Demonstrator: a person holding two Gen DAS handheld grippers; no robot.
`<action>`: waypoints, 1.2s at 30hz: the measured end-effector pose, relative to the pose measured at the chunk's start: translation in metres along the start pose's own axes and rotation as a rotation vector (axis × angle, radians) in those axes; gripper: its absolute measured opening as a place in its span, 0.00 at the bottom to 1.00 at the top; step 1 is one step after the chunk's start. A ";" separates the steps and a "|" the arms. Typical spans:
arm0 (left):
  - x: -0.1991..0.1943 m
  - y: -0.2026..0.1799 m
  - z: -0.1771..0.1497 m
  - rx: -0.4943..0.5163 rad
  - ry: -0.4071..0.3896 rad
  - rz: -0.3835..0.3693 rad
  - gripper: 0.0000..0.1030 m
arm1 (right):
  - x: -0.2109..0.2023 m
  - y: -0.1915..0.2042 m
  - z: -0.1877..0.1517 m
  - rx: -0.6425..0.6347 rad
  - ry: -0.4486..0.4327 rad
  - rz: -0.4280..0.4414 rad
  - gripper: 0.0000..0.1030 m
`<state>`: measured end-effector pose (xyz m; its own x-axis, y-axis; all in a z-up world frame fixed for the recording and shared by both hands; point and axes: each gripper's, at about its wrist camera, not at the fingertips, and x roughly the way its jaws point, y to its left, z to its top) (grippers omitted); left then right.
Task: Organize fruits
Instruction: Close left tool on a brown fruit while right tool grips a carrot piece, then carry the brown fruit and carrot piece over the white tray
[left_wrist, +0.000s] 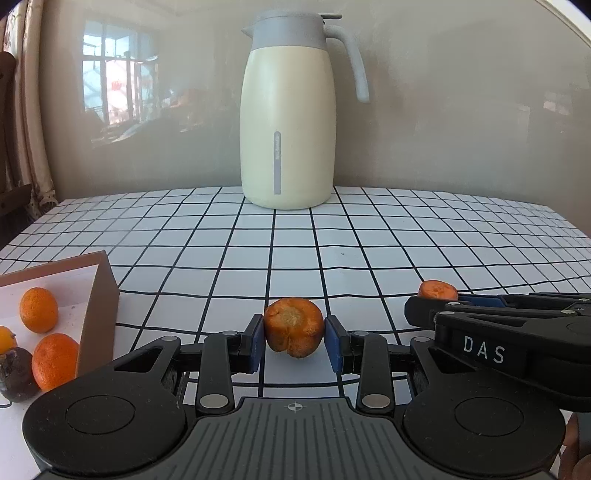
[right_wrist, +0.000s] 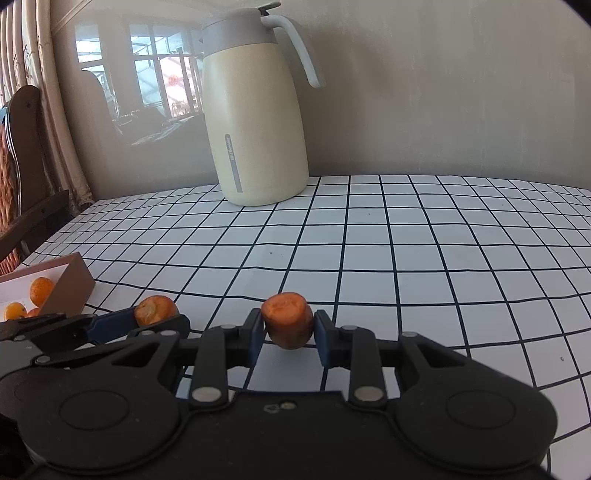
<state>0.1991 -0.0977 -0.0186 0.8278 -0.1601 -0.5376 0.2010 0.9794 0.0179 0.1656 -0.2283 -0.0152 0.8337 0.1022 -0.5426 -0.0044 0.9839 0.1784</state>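
Note:
My left gripper (left_wrist: 294, 338) is shut on an orange carrot chunk (left_wrist: 293, 326) with a pale cut face, held just above the checked tablecloth. My right gripper (right_wrist: 288, 328) is shut on a second orange carrot chunk (right_wrist: 287, 319). The two grippers are side by side; the right one shows in the left wrist view (left_wrist: 437, 295) with its chunk (left_wrist: 437, 290), and the left one shows in the right wrist view (right_wrist: 155, 317) with its chunk (right_wrist: 155, 311). A cardboard box (left_wrist: 98, 295) at the left holds three oranges (left_wrist: 38, 310) and a dark purple fruit (left_wrist: 16, 373).
A tall cream thermos jug (left_wrist: 288, 122) with a grey lid and handle stands at the back of the table near the wall. The box also shows in the right wrist view (right_wrist: 70, 284). A wooden chair (right_wrist: 26, 155) and curtain stand beyond the table's left edge.

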 end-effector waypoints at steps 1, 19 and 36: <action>-0.004 0.000 -0.001 0.007 -0.004 -0.002 0.34 | -0.003 0.000 -0.001 -0.001 -0.002 0.003 0.20; -0.061 0.001 -0.027 0.039 -0.025 -0.034 0.34 | -0.058 0.005 -0.027 -0.020 -0.016 0.000 0.20; -0.123 0.028 -0.048 0.051 -0.073 -0.022 0.34 | -0.095 0.035 -0.052 -0.055 -0.034 0.082 0.20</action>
<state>0.0776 -0.0445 0.0077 0.8583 -0.1922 -0.4758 0.2446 0.9683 0.0501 0.0575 -0.1957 -0.0003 0.8477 0.1784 -0.4996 -0.1028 0.9792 0.1752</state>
